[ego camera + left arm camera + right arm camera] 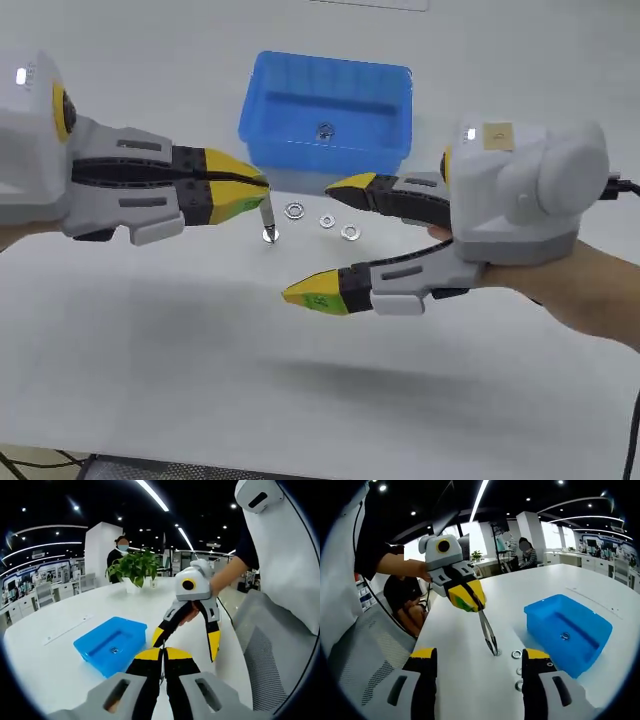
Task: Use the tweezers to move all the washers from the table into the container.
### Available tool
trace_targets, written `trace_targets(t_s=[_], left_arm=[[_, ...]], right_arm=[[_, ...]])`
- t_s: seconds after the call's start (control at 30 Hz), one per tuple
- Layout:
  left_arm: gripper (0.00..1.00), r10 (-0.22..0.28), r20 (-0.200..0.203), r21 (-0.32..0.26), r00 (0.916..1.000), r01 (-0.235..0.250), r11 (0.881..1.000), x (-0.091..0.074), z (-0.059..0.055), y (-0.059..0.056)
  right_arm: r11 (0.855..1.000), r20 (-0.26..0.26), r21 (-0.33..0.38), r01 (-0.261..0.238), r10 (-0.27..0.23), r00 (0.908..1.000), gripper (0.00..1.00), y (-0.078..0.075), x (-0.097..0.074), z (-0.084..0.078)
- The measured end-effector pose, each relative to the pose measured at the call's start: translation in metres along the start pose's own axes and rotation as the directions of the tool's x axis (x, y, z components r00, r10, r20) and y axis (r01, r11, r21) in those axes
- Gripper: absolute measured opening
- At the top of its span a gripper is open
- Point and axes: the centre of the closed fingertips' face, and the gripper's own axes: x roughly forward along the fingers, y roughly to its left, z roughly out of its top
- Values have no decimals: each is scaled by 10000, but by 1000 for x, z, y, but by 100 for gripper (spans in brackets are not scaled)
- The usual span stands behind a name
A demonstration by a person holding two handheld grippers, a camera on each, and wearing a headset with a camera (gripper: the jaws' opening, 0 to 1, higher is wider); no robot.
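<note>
Blue container [330, 62]-bound: pinching tweezers [268, 214] in L gripper [252, 190], tips at washer [270, 236] for pickup; holding R gripper [320, 240] agape, clear.

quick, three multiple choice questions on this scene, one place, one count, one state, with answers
1. How many washers lie in the blue container? A) none B) one C) four
2. Where do the tips of the tweezers sit? A) inside the container B) on the table beside the loose washers C) on the container's rim
3. How do the jaws of the right gripper stand? A) wide apart, nothing between them B) shut on a washer C) shut, empty

1 B: a single washer lies on its floor. 2 B: the tips reach the table next to the loose washers. 3 A: a clear gap shows between the jaws.
</note>
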Motion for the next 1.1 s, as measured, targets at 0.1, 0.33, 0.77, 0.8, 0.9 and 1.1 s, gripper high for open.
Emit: trace_targets(t_s=[0.1,0.33,0.77,0.8,0.9,1.1], left_arm=[[4,24,-22,-138,10000,-25,9999,2,2,-1],[4,83,-28,-245,10000,-84,9997,8,5,-2],[5,-219,-236,4,9995,220,9998,12,7,-8],[5,-223,-240,-1,9995,223,9998,12,7,-8],[5,-232,-242,-14,9994,232,9997,11,6,-8],[5,-362,-291,1,9989,363,9993,10,3,-9]], right_arm=[[9995,-97,1,-302,302,9995,62,-3,7,1],[9934,-620,-842,-779,728,9954,48,-9,22,2],[9646,-1267,-1917,-1809,1584,9792,29,-6,39,2],[9611,-1311,-2002,-1903,1662,9773,27,-5,40,2],[9505,-1573,-2310,-2076,1741,9721,23,-7,43,-2],[9390,-1858,-2615,-2234,1781,9663,17,-6,44,-6]])
